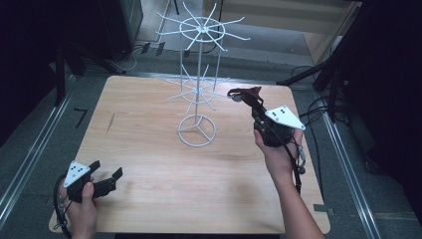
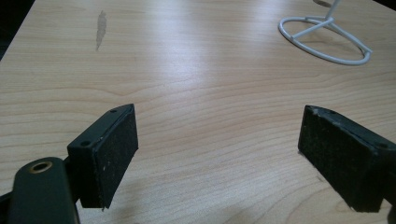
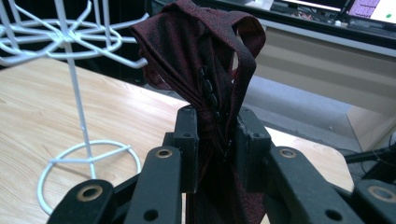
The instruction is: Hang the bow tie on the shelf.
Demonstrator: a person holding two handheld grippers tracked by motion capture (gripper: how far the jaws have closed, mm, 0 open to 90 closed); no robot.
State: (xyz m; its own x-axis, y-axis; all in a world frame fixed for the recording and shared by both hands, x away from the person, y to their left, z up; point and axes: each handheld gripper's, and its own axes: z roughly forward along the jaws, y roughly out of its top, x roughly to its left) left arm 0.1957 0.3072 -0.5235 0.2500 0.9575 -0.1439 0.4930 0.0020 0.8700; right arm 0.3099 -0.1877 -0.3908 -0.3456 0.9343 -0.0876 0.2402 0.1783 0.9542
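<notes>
A white wire rack [image 1: 198,79] with two tiers of hooked arms stands on a ring base at the middle back of the wooden table [image 1: 159,169]. My right gripper [image 1: 255,103] is shut on a dark red cloth band [image 1: 245,93], held up beside the lower tier's right-hand arms. In the right gripper view the dark red cloth band [image 3: 205,56] bunches up between the jaws, its looped top close to a hook tip of the wire rack [image 3: 70,42]. My left gripper [image 1: 105,172] rests open at the table's front left corner, its pads [image 2: 116,144] wide apart over bare wood.
The rack's ring base [image 2: 322,39] lies ahead and to the right of the left gripper. A dark smear [image 2: 100,28] marks the wood on the left. Metal rails and cables run along the floor beside the table, with dark stands at the back right.
</notes>
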